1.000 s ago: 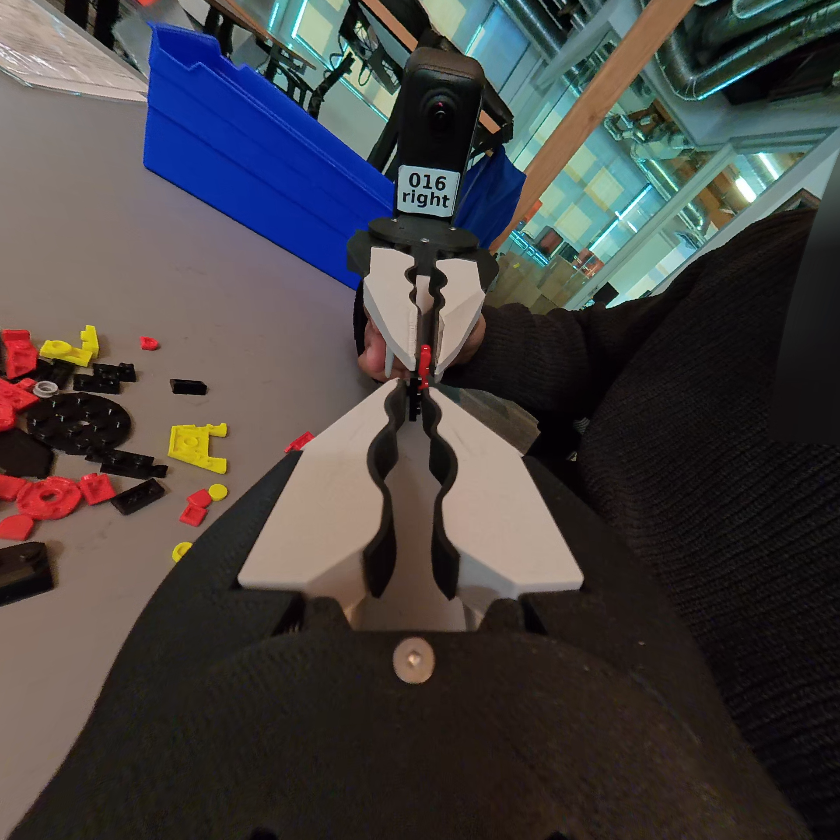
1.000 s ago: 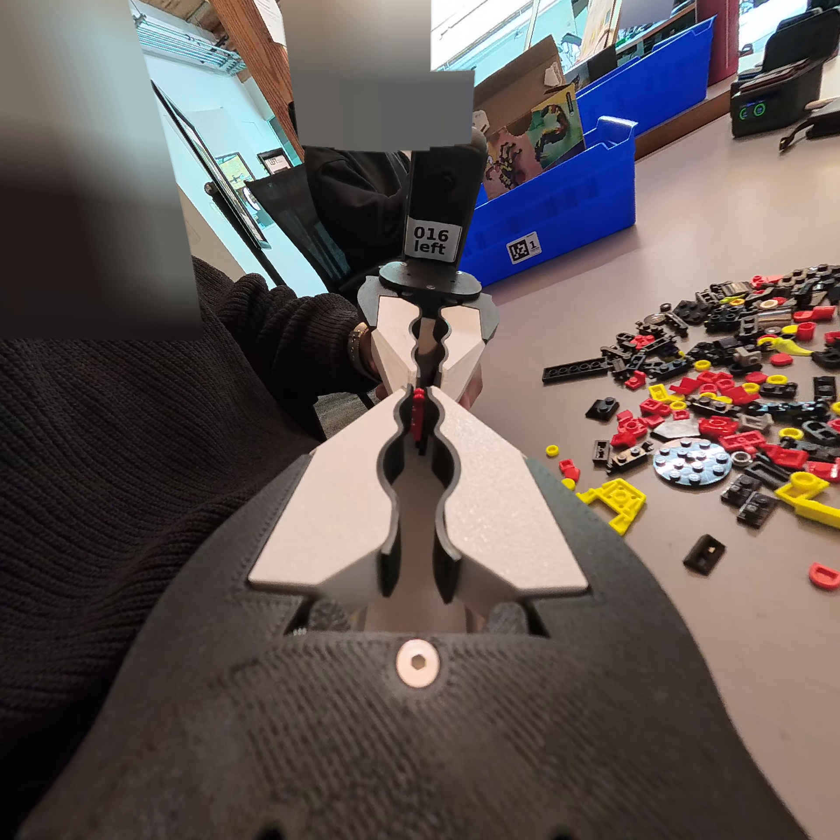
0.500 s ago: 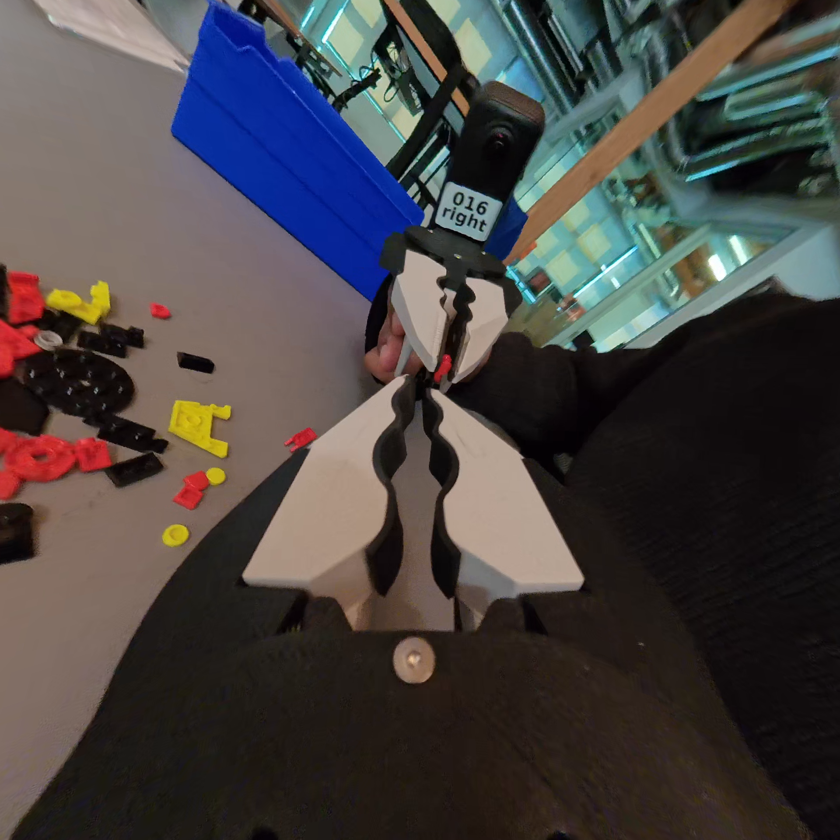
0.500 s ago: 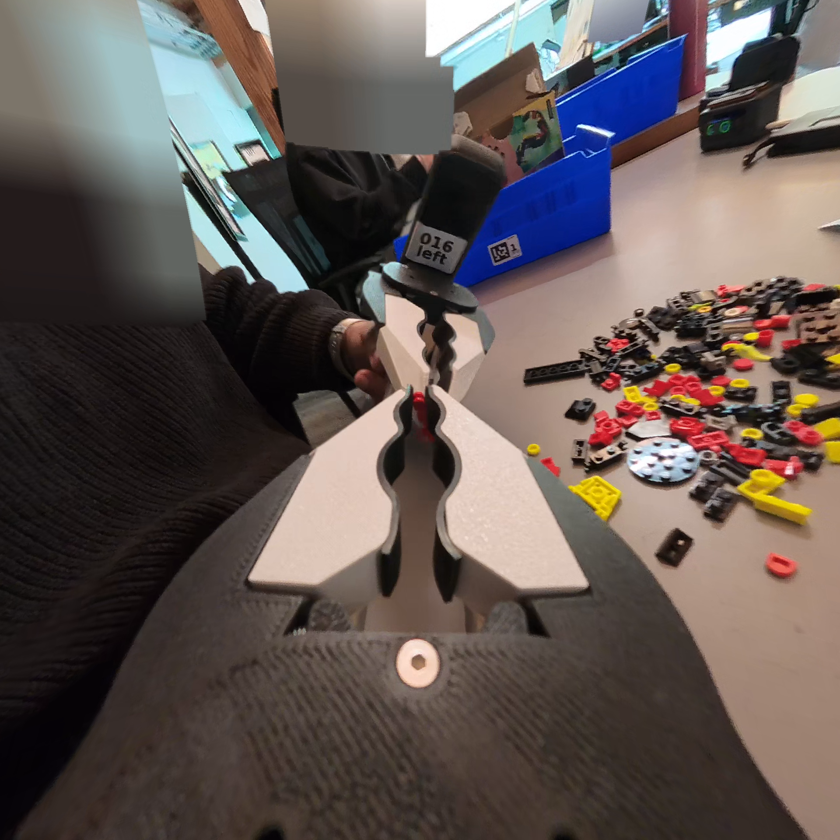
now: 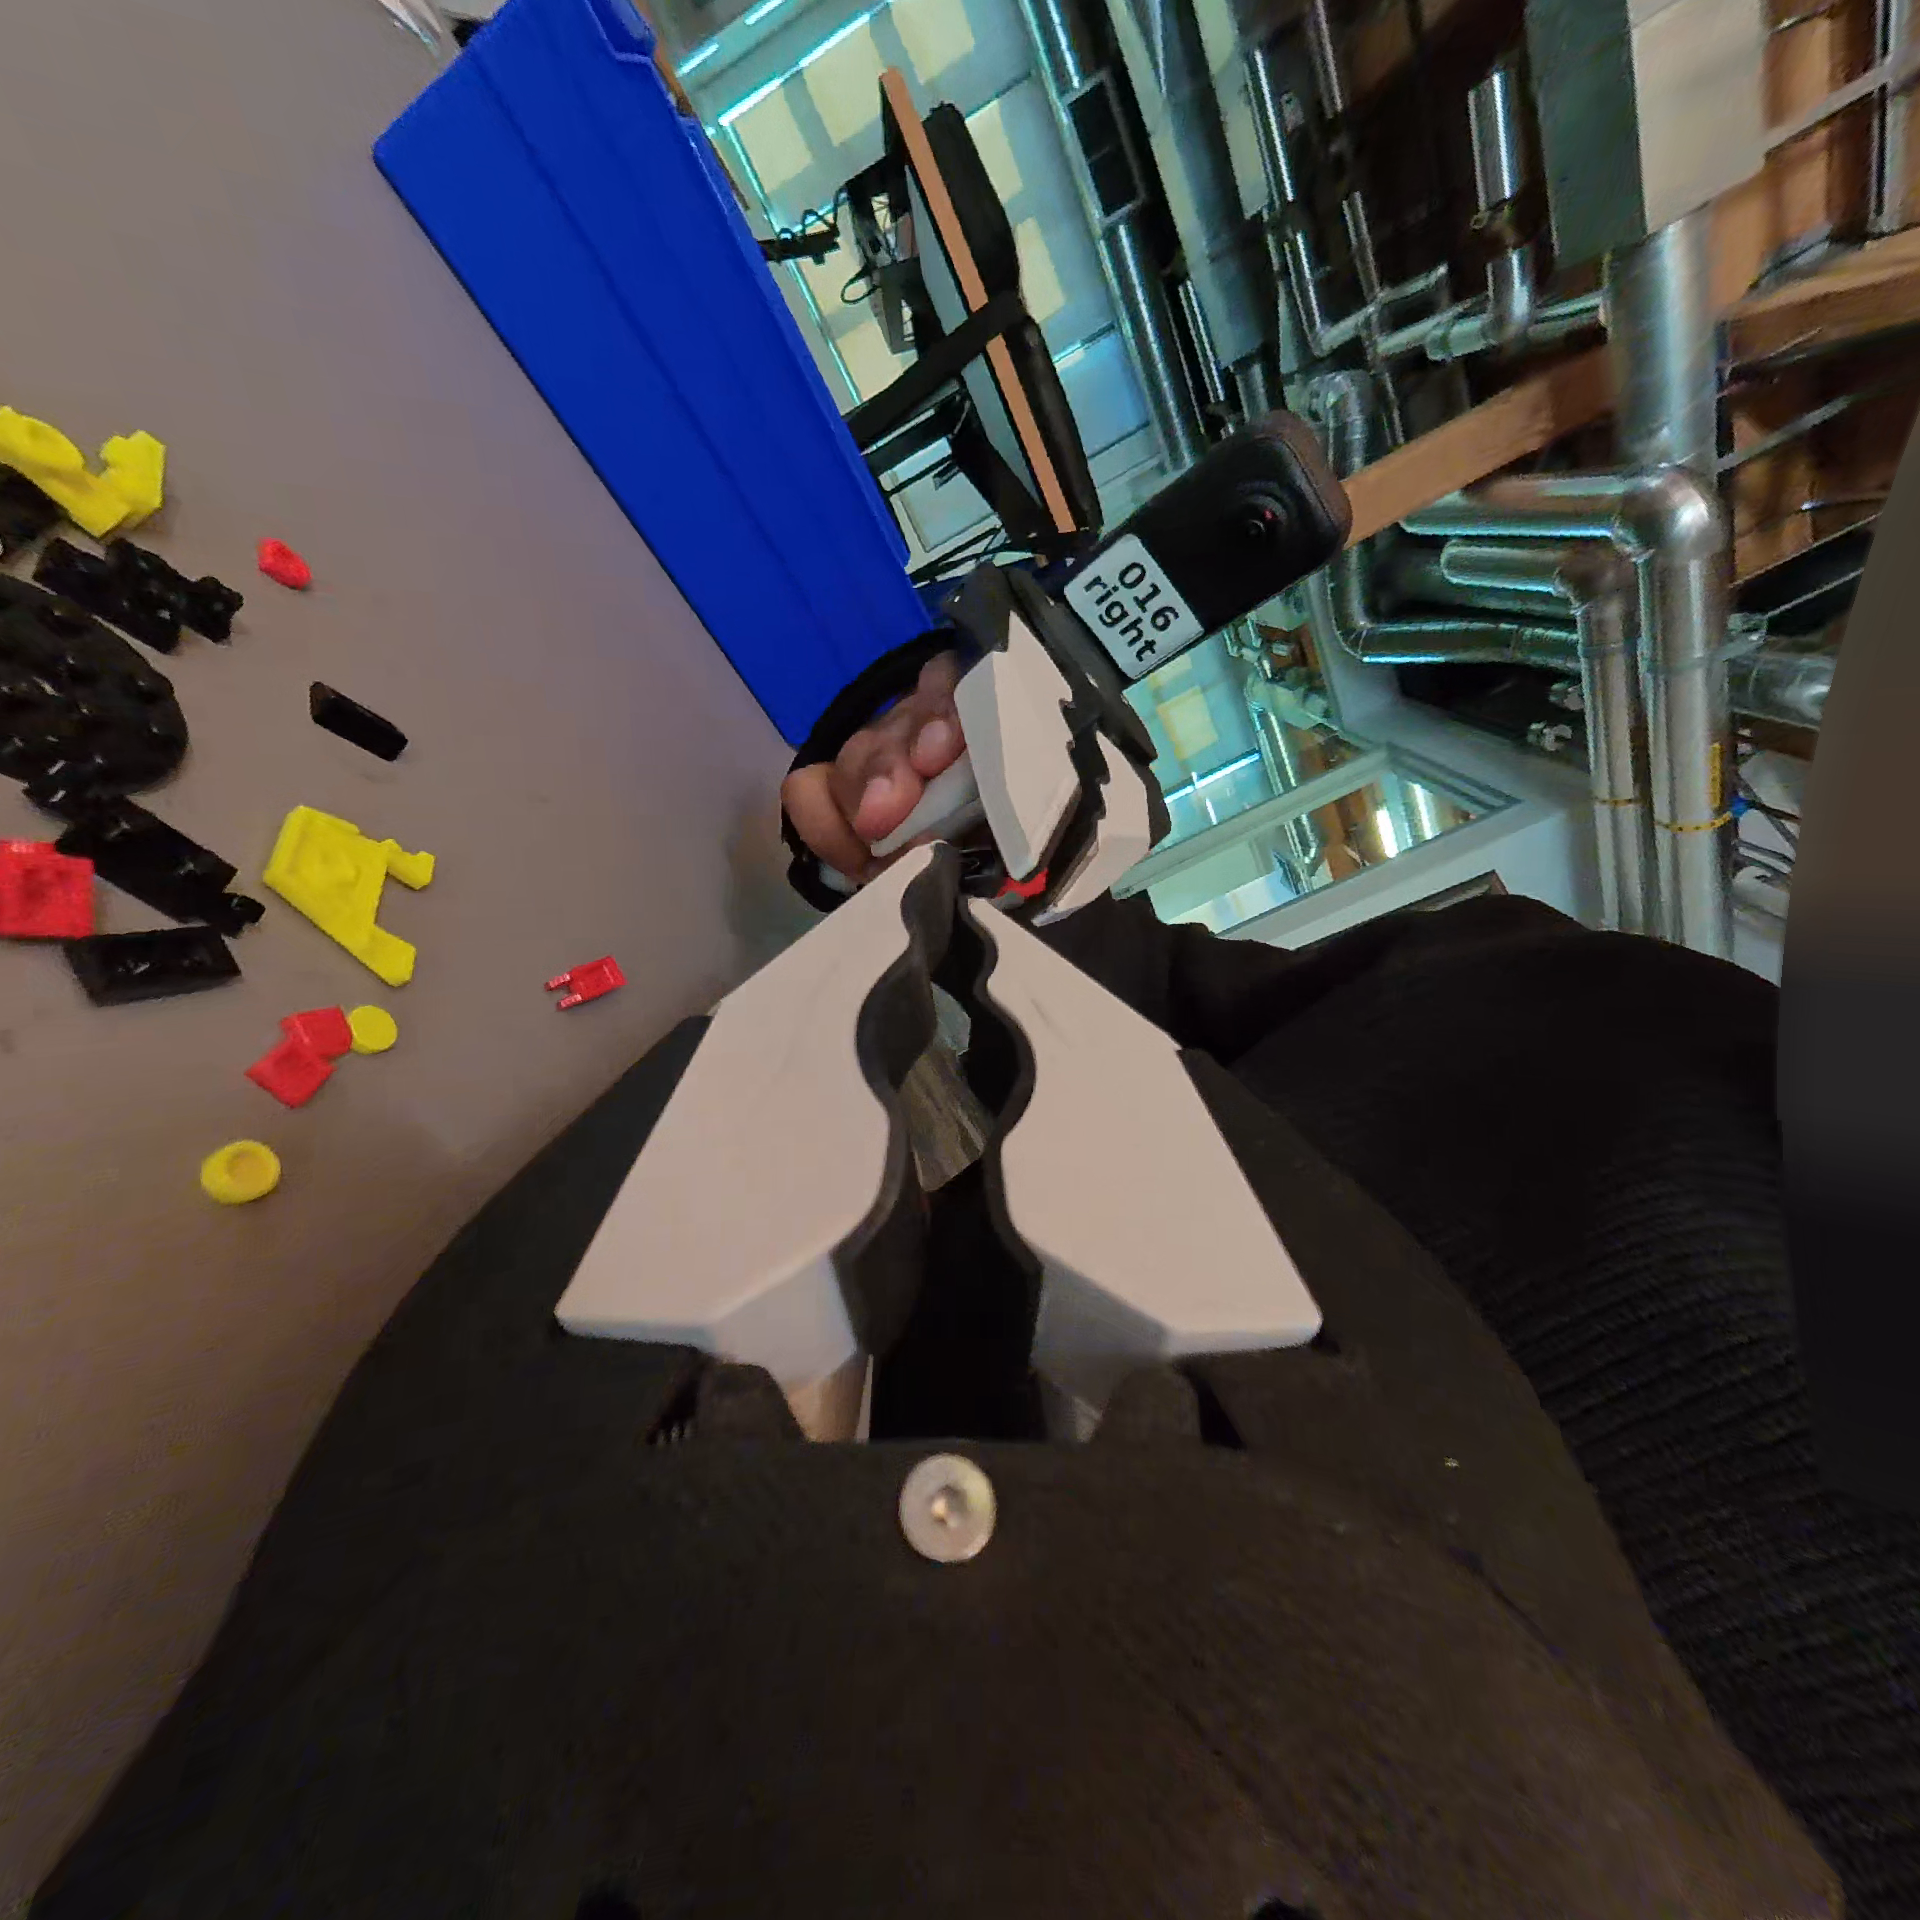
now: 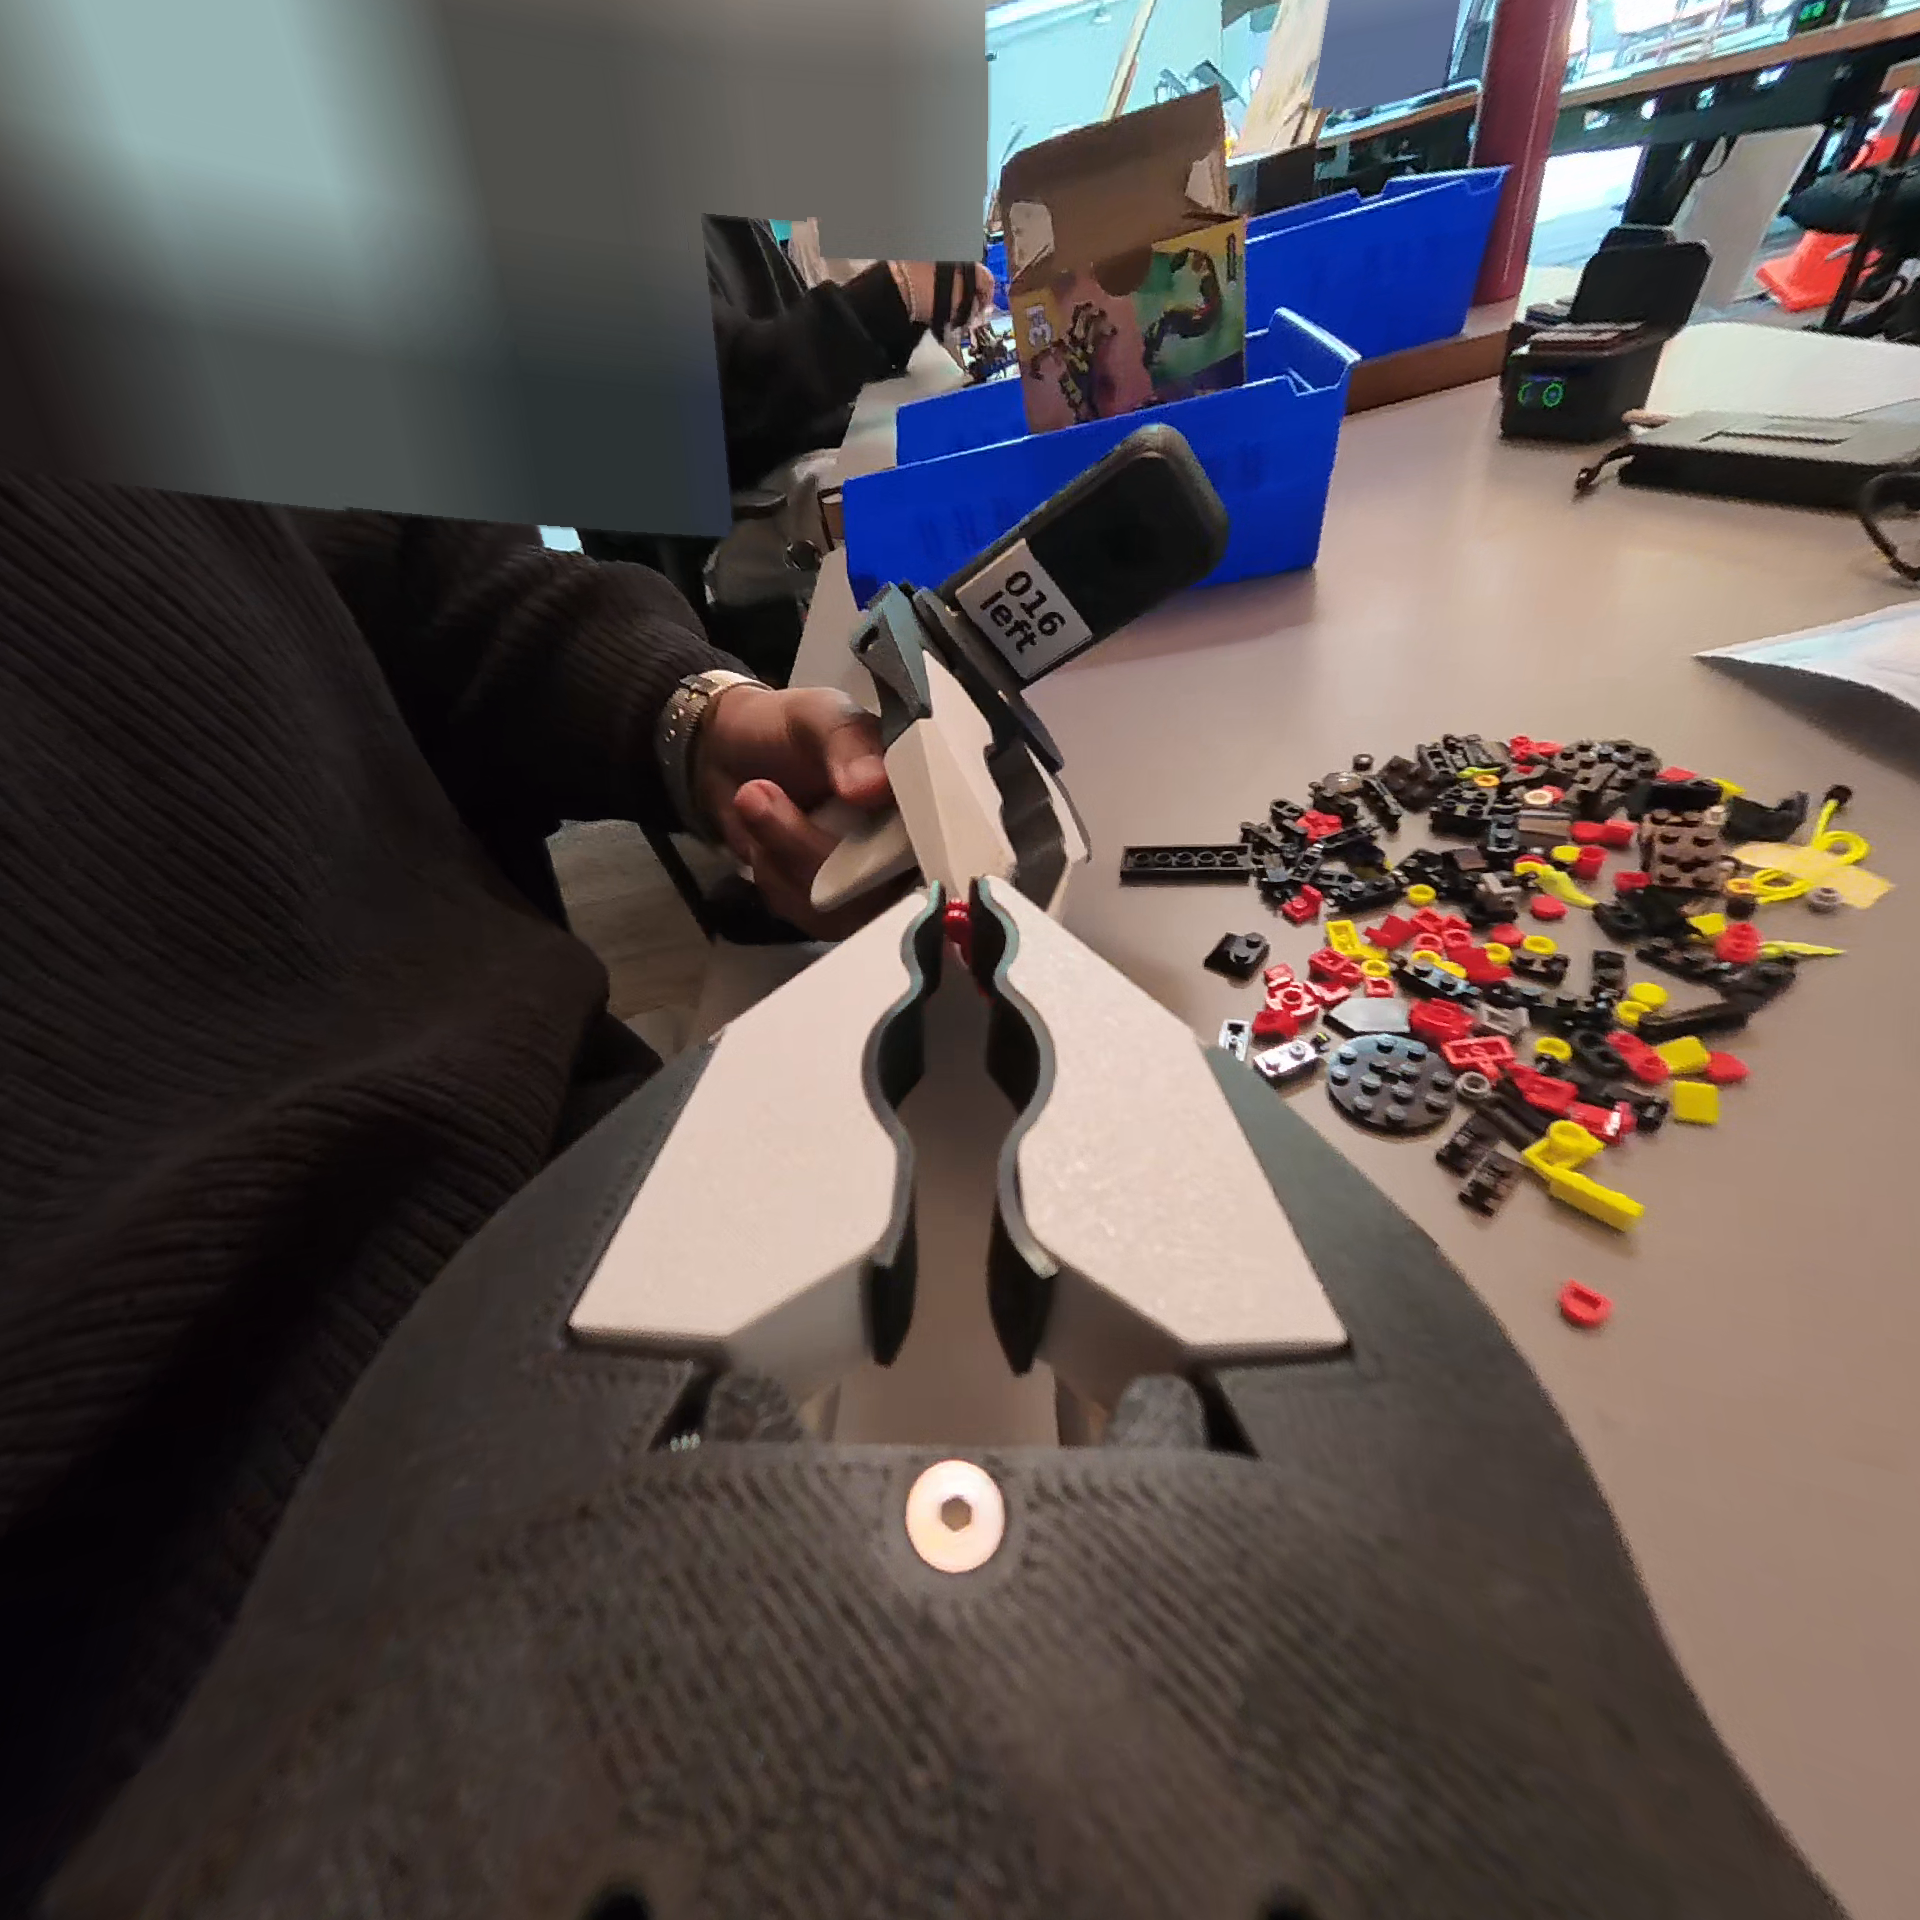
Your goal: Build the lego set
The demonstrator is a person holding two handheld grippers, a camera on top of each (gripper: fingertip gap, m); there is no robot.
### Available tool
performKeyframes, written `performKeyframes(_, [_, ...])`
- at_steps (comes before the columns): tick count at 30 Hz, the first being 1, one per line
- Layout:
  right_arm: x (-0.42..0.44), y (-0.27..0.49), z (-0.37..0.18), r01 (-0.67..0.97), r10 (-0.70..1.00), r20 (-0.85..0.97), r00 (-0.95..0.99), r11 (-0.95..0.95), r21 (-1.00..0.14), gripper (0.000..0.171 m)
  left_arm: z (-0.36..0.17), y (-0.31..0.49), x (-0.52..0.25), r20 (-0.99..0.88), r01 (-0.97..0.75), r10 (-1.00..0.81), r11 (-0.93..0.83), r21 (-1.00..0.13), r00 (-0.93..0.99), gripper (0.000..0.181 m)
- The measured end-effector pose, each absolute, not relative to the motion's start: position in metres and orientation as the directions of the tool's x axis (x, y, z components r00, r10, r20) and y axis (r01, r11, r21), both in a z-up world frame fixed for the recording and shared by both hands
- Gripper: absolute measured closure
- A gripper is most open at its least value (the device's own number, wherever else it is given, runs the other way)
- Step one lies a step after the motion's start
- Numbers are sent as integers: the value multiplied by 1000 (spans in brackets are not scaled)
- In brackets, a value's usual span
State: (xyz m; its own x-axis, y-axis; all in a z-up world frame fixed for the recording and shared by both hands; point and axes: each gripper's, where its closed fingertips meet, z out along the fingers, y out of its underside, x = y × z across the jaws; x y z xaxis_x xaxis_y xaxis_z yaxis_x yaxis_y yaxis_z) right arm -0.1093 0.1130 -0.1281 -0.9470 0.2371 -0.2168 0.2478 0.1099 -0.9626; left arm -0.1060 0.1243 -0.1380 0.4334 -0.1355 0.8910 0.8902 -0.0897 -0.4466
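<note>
Right tongs point(image 6: 958, 902) grip a small red piece point(image 6: 958, 928); left tongs point(image 5: 956, 871) closed at the tips, contents unclear. Most loose pieces point(image 6: 1507, 987) lie unassembled on the bench point(image 6: 1455, 644); building appears barely begun.

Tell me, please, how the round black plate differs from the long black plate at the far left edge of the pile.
The round black plate is a disc with studs all over; the long black plate is a narrow strip with a single row. The round black plate sits at the near edge of the pile; the long black plate juts from its far left side. Both are black and lie flat.
</note>
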Motion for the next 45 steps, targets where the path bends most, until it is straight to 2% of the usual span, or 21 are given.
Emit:
performKeyframes(2, [-100,110,-128,206,193,-177,-965,146,-968,171,-139,124,-107,901,901,-128,-78,-426,415,181])
performKeyframes(3, [-79,102,-129,188,78,-177,-981,173,-967,171,-138,122,-117,912,916,-116,-25,-400,394,181])
performKeyframes(4, [-78,95,-138,173,101,-154,-983,228,-958,171,-135,118,-124,913,921,-128,-5,-390,387,181])
performKeyframes(6, [-94,99,-157,12,197,74,-978,401,-916,171,-140,112,-130,872,874,-71,-19,-486,484,181])
performKeyframes(7, [-100,104,-159,-37,209,142,-968,439,-898,171,-136,109,-132,868,870,-77,-4,-492,491,181])
performKeyframes(11, [-113,116,-150,133,268,-55,-962,280,-951,171,-137,105,-141,861,862,-45,26,-506,506,181])
performKeyframes(17, [-135,135,-137,222,352,-161,-922,140,-965,171,-143,89,-167,876,872,-8,100,-480,483,181])
performKeyframes(29, [-172,228,-82,171,667,-148,-730,-31,-985,168,-144,90,-167,889,887,-33,100,-451,456,181])
performKeyframes(33, [-164,255,-86,241,743,-179,-645,-25,-970,163,-144,91,-164,889,887,-40,95,-451,457,181])
performKeyframes(35, [-158,266,-115,380,782,-205,-588,44,-924,159,-145,93,-163,886,885,-38,89,-457,462,181])
performKeyframes(38, [-128,279,-177,594,823,-145,-549,262,-760,145,-148,95,-162,884,883,-30,77,-463,466,181])
performKeyframes(42, [-99,298,-217,609,802,94,-590,519,-600,143,-151,99,-160,889,889,-36,64,-454,456,181])
performKeyframes(45, [-89,292,-229,624,777,57,-626,544,-561,140,-152,102,-157,891,892,-44,48,-449,451,181])
